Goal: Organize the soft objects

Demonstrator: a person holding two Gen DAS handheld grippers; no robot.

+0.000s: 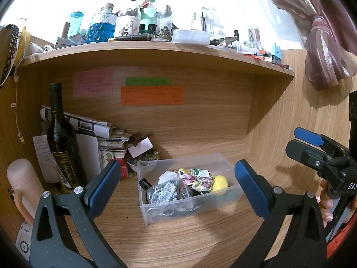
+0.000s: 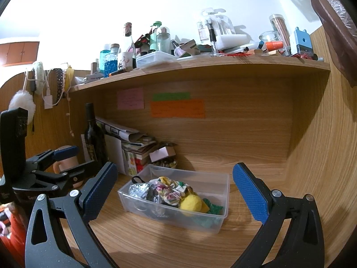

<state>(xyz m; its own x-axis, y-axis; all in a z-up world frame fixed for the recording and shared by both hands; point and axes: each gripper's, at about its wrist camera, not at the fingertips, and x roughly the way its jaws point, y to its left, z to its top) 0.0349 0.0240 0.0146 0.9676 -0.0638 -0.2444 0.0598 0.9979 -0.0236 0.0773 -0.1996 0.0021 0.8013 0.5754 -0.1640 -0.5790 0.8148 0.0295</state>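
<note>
Left wrist view: the left tool (image 1: pixel 178 185) hangs released above the bench (image 1: pixel 178 241), its fingers spread either side of a clear box (image 1: pixel 189 205) holding a yellow ball (image 1: pixel 219 184), a patterned cloth (image 1: pixel 196 177) and a silvery pouch (image 1: pixel 162 191).

Right wrist view: the right tool (image 2: pixel 175 191) is likewise released and empty, over the same box (image 2: pixel 214 221); a dark bottle (image 2: pixel 92 138) stands well to the left.

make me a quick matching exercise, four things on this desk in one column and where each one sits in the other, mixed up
Things:
1. yellow pom-pom
2. dark wine bottle
3. orange note
4. blue-filled glass bottle

Places:
A. stuck on the back panel under the shelf
B. on top of the shelf
C. inside the clear plastic box
D. standing at the left of the desk, beside the stacked papers

Pairs: 1-C, 2-D, 3-A, 4-B
</note>
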